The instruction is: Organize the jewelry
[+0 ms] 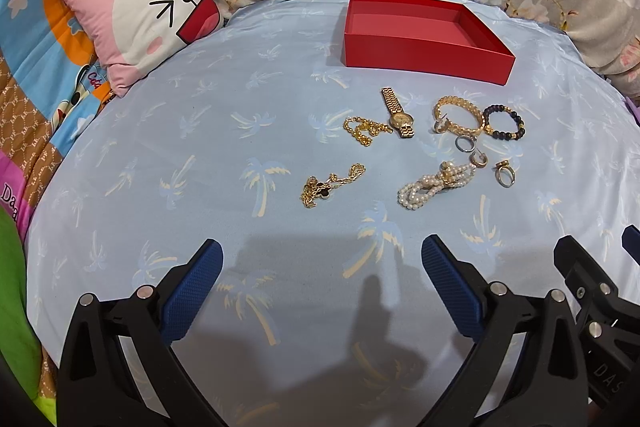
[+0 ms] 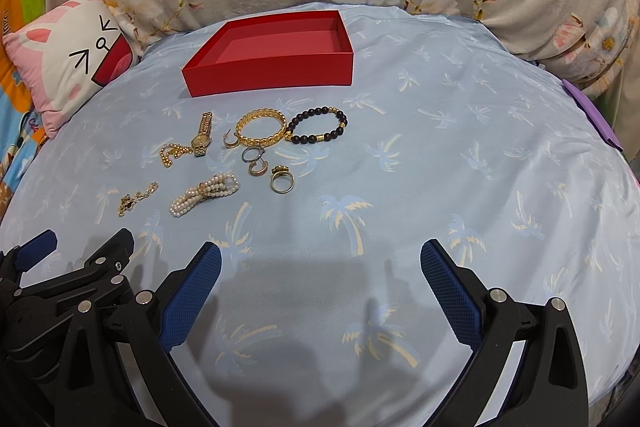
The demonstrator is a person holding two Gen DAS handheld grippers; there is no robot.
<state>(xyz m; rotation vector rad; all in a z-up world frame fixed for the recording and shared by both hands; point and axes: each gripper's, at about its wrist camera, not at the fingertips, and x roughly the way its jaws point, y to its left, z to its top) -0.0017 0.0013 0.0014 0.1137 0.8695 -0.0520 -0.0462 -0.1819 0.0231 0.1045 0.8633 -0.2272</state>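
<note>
Surface: pale blue palm-print cushion (image 2: pixel 440 155) on a bed, floral bedding behind. Left tool (image 1: pixel 322 287) and right tool (image 2: pixel 320 287), both spread and empty, hover short of the jewelry laid just before the empty red box (image 2: pixel 272 75). Pearl bracelet (image 2: pixel 206 193) and gold chain (image 1: pixel 334 185): light, limp, likely slippery; pinch at a bunched part; gold bangle (image 2: pixel 262 129) stiff, take by its rim.

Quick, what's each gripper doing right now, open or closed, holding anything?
Left gripper: open, holding nothing, above the blue sheet.
Right gripper: open, holding nothing.
</note>
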